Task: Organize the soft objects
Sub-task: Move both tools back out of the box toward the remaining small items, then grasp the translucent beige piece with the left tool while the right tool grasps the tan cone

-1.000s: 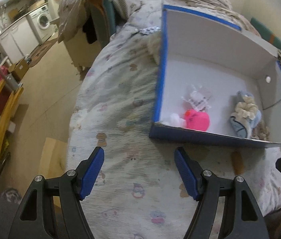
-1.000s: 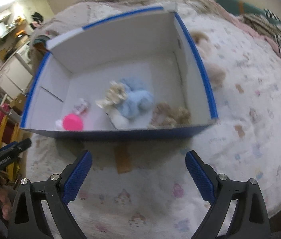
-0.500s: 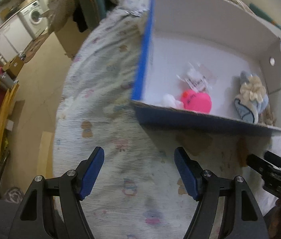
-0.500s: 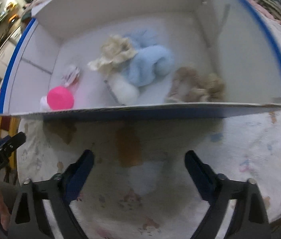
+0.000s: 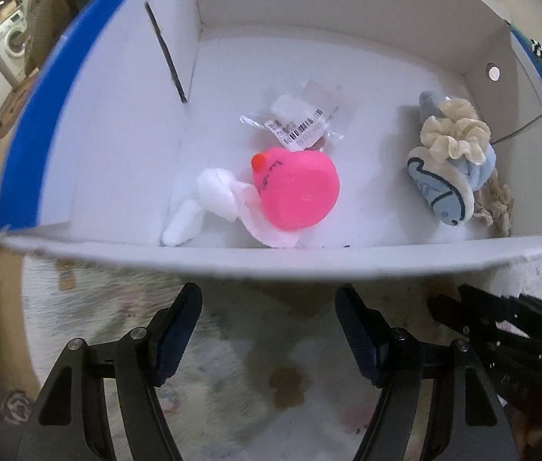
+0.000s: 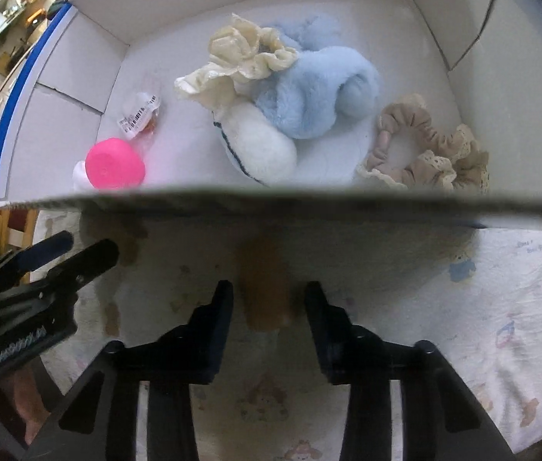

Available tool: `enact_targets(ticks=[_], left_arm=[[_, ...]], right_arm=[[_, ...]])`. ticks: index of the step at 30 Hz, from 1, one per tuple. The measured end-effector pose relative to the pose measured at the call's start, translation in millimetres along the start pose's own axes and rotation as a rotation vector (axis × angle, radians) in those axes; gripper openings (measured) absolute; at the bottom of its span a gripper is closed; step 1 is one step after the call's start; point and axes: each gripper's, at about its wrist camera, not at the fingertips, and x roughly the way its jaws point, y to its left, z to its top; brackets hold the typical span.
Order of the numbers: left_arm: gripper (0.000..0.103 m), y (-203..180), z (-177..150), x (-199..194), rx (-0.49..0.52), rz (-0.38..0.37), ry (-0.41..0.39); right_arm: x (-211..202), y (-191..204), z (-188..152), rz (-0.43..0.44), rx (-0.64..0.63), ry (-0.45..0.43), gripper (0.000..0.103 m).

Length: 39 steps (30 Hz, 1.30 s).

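Cotton bedcover printed with small cartoon figures [image 6: 509,307] lay under everything, and on it stood the white cardboard box with blue-taped rim [image 5: 40,107], its near wall just ahead of both your tools. Inside the box, toward the right, you had a pale blue and white plush toy [image 6: 301,107] with a cream ruffled scrunchie [image 6: 248,53] resting on top of it. Just right of the plush lay a beige lace-edged scrunchie [image 6: 424,153], touching the near wall. At the left sat a bright pink round squishy toy [image 5: 298,188], touching a white soft piece [image 5: 213,199] beside it, with a small clear plastic packet bearing a barcode label [image 5: 301,123] just behind.

Your left gripper [image 5: 267,322] stood with its jaws wide apart and held nothing; it pointed at the near wall in line with the pink toy. Your right gripper [image 6: 267,307] showed its jaws set narrower but apart, also with nothing between them, in line with the plush.

In my judgement, you were at the approach step, with no item yet taken. The next move would call for lifting a tool over the near wall and lowering it around one soft item, taking care not to catch the scrunchie on the plush.
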Motion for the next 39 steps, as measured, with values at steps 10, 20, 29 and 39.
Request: enact_targets(ticks=[10,20,29,39], left_arm=[[0.026,2.3,10.7,16.1,0.002,-0.043,0.018],[0.006,7.9,6.9,3.5,-0.02,-0.095,0.014],[0.006,26.9,-4.3,-21.7,-0.028,-0.115,-0.031],[0.006,34.6,-36.1,-60.2,0.017,-0.159,-0.073]], right_arm=[[-0.8,-9.2,-3.7,0.033,-0.031,-0.003,0.014],[-12.3,4.0,-0.9,0.079,-0.056,-0.027,0.007],[-31.4,12.2,-1.3,0.093,-0.065,-0.057,0.007],[-50.8,20.6,-4.0,0.092,-0.071,-0.099,0.007]])
